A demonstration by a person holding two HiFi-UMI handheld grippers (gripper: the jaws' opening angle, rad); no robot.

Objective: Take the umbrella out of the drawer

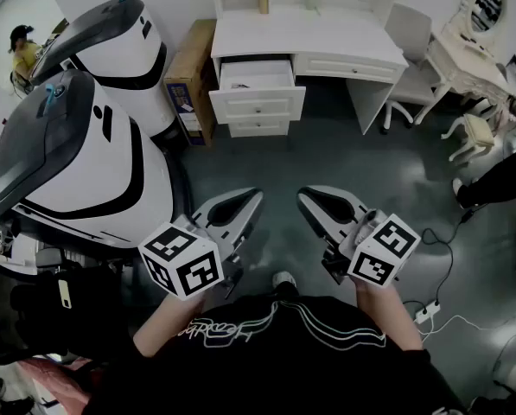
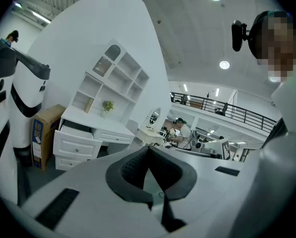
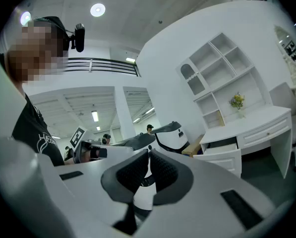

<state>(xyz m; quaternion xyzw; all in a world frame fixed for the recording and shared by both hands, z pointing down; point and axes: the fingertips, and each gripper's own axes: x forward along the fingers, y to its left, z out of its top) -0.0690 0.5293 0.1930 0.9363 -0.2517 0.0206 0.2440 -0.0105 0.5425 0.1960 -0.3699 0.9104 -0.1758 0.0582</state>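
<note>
Up at 12 o'clock in the head view stands the open drawer [image 1: 256, 74], well apart; no umbrella shows. Left gripper view: left claw [image 2: 148, 150] closed, empty. Right gripper view: right claw [image 3: 148, 155] likewise. Unopened claws could knock the umbrella.

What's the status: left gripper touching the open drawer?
Apart. The head view shows the left gripper held close to the person, with a stretch of bare floor between it and the drawer.

White desk [image 1: 327, 35], vanity table [image 1: 455, 54], chair [image 1: 406, 33], dark floor [image 1: 344, 158].
</note>
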